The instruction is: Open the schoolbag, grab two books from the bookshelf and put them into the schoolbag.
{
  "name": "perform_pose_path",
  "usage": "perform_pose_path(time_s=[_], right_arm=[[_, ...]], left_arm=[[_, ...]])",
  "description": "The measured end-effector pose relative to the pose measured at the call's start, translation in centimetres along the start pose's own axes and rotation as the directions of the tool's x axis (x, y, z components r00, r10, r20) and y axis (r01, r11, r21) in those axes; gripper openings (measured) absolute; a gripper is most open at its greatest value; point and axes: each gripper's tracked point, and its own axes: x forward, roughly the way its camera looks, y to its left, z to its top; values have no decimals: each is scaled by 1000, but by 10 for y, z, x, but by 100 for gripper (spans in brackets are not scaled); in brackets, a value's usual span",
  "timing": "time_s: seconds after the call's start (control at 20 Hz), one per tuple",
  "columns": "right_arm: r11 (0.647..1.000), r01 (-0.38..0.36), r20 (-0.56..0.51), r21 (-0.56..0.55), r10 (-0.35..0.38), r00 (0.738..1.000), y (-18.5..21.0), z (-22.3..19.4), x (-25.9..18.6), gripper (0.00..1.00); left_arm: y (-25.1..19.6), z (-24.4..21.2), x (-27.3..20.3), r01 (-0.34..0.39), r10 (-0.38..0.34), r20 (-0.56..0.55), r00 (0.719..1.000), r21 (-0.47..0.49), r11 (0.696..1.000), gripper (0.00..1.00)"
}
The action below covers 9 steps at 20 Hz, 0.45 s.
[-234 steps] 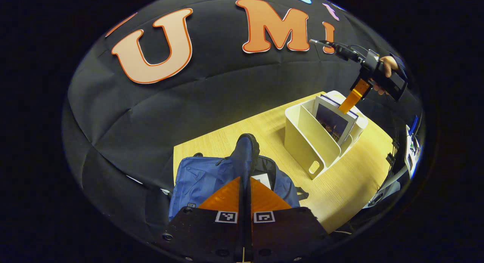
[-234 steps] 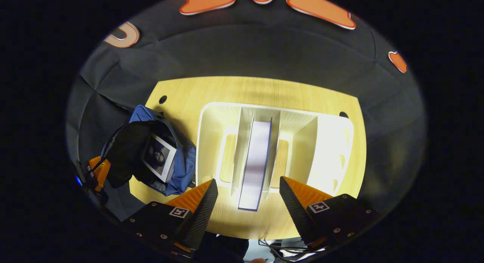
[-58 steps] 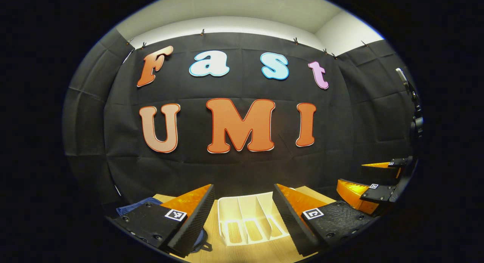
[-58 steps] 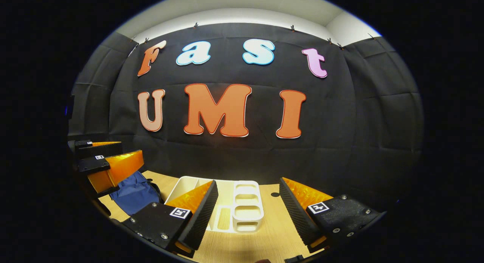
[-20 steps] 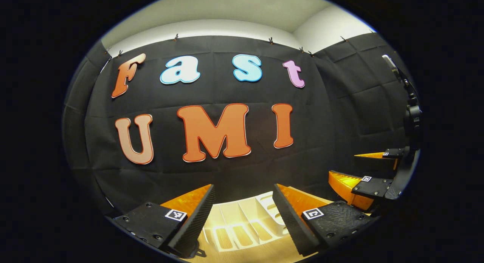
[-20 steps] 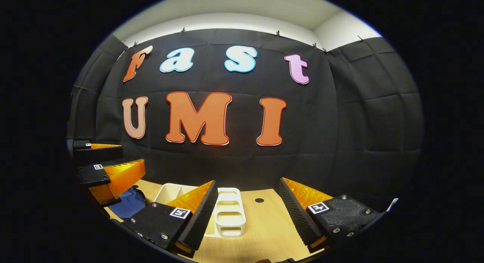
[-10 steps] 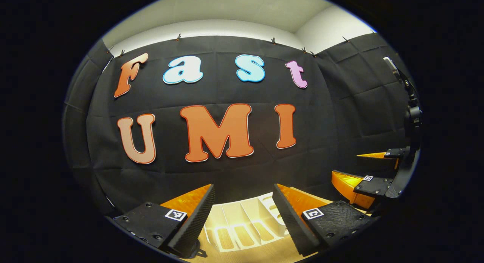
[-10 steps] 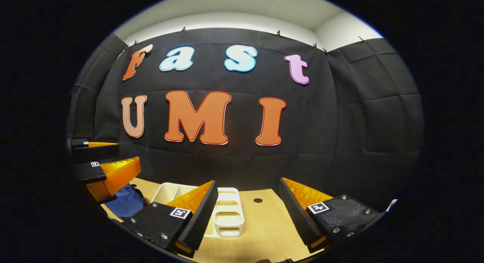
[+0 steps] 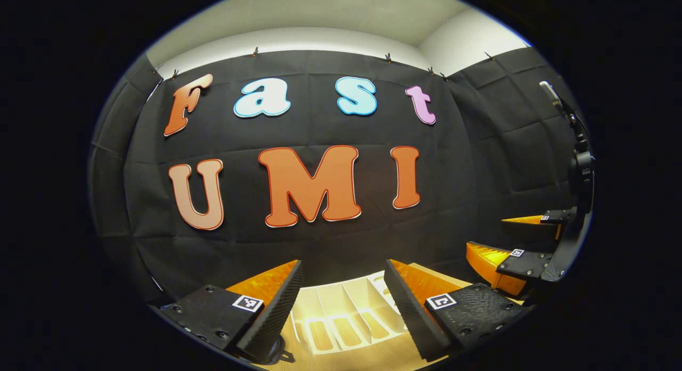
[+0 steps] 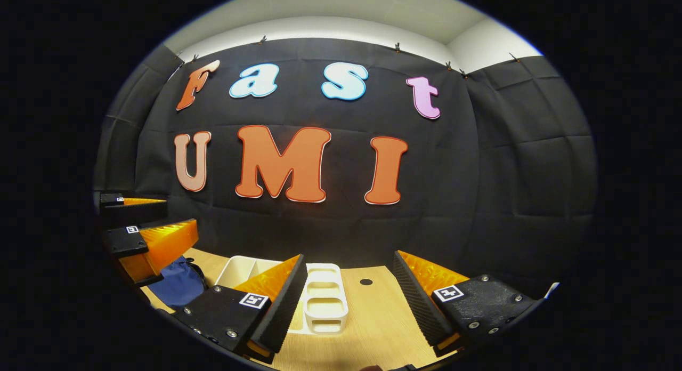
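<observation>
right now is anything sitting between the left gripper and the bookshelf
Nothing visible does. The left gripper is open and raised, and the white bookshelf shows in the gap between its fingers on the wooden table. The slots that show hold no books.

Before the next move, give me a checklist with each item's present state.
1. Left gripper open, nothing between its fingers: ok.
2. Right gripper open, nothing between its fingers: ok.
3. Bookshelf slots free of books: ok, in the left gripper view the slots stand bare.
4. Bookshelf upright on the table: ok.
5. Both books inside the schoolbag: cannot tell; just a blue corner shows behind the left gripper in the right gripper view.
6. Grippers apart from each other: ok, side by side with a gap.
</observation>
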Motion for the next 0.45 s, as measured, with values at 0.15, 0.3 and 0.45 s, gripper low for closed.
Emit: perform_pose_path(time_s=[0.15, 0.3, 0.45], right_arm=[[1000, -3, -6, 0, 3, 1000, 1, -2, -1, 97], [1000, 0, -5, -2, 0, 1000, 0, -2, 1, 97], [1000, 5, -6, -2, -5, 1000, -2, -2, 0, 96]], left_arm=[[1, 1, 0, 1, -1, -1, 1000, -3, 1000, 95], [1, 0, -1, 1, -1, -4, 1000, -5, 1000, 100], [-2, 1, -1, 8, -8, -2, 1000, 1, 1000, 95]])
